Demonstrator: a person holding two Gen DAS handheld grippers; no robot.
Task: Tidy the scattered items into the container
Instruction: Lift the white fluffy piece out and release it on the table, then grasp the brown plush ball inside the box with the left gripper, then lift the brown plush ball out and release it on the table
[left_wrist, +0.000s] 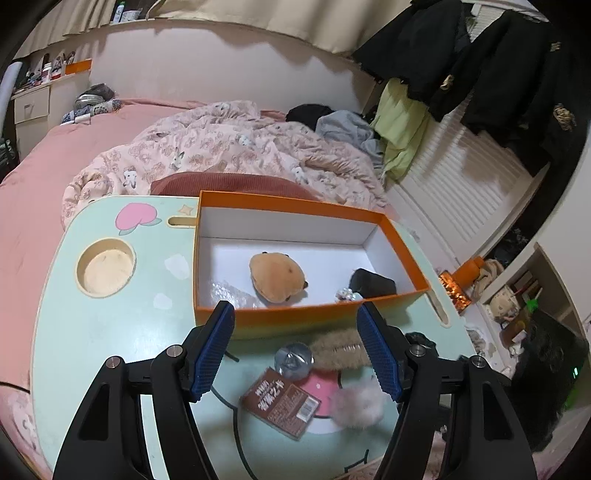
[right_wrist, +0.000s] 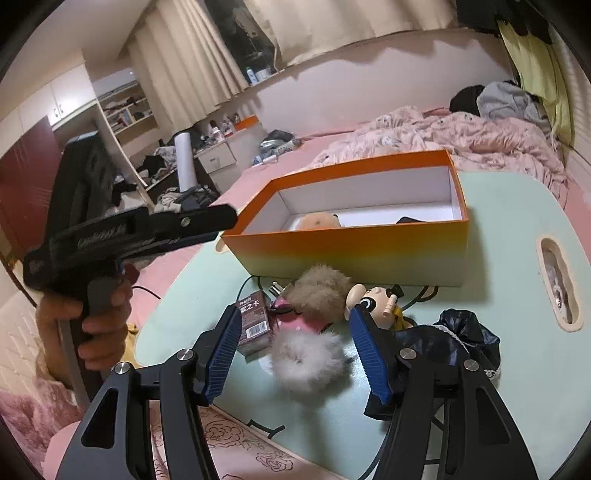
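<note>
The tidying stood roughly partway through, to judge from how things lay. The orange box (left_wrist: 306, 312) sat on the pale green lap table (left_wrist: 110, 317), which rested on the pink bed, and it already held a tan round plush toy (left_wrist: 277, 275), a black pouch-like item (left_wrist: 373, 283) and a small pale trinket (left_wrist: 345, 294) against its near wall; what looked like clear plastic wrap lay in its near left corner. Still outside the box, on the table just in front of it, lay a brown card pack (left_wrist: 282, 400), a silvery round object (left_wrist: 293, 360), a tan fur pompom (right_wrist: 321, 291), a whitish fur pompom (right_wrist: 308, 360), a small cartoon figure (right_wrist: 373, 299) and a crumpled dark fabric piece with lace trim (right_wrist: 458, 343); a thin black cord ran under them. The left gripper (left_wrist: 297, 349) hovered over this cluster with its jaws standing wide and nothing between the pads. The right gripper (right_wrist: 295, 356) also stood wide apart, its pads on either side of the whitish pompom without pressing on it, so that pompom looked the likely next pick. Five or six loose things remained, so more was left to do than had been done.
</note>
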